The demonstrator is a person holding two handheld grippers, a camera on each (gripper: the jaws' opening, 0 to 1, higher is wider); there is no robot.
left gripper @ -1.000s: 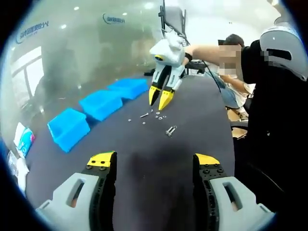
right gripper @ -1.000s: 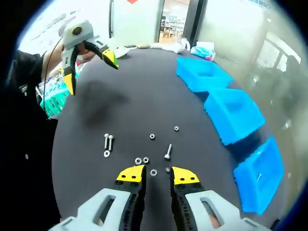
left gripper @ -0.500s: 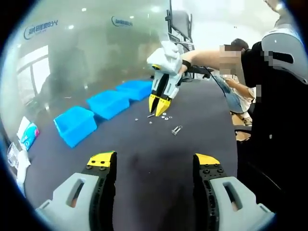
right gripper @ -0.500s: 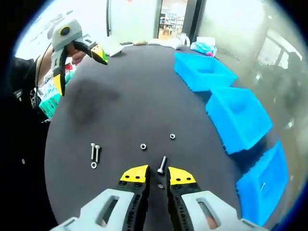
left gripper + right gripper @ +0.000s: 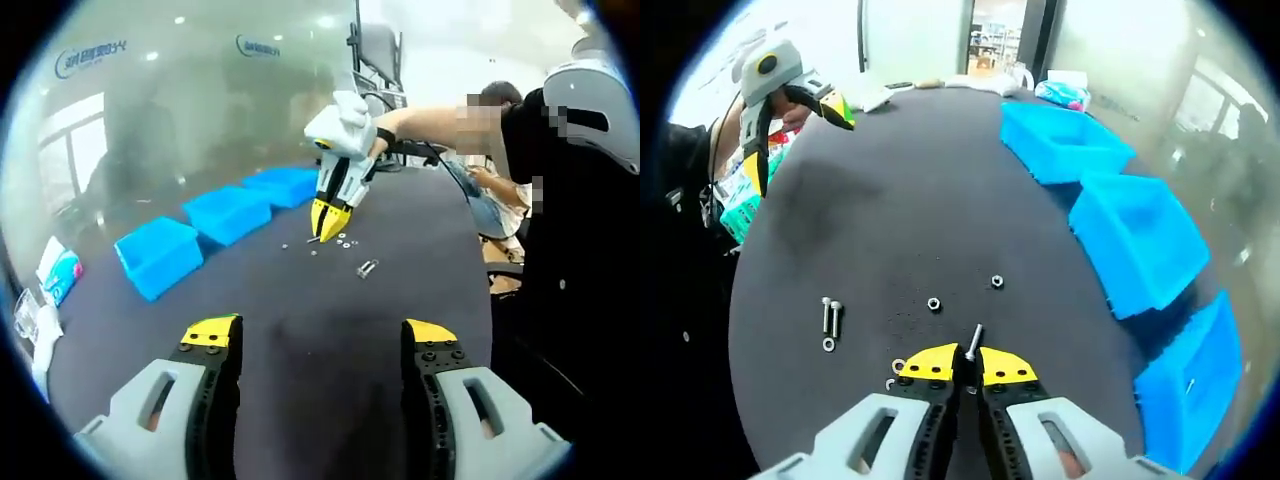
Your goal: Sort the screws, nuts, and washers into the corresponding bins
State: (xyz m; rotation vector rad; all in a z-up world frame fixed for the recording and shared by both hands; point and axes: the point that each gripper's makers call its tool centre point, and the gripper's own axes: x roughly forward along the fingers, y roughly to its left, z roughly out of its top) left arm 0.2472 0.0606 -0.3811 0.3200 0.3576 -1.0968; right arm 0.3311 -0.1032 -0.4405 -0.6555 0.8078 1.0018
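Right gripper pressed together beside one screw; left gripper spread over bare tabletop. Three bins counted along the edge.

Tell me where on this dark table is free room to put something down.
The widest bare patch of the table lies between the left hand-held gripper and the row of three blue bins. It is crowded just ahead of the right hand-held gripper, where a screw, nuts and paired screws lie.
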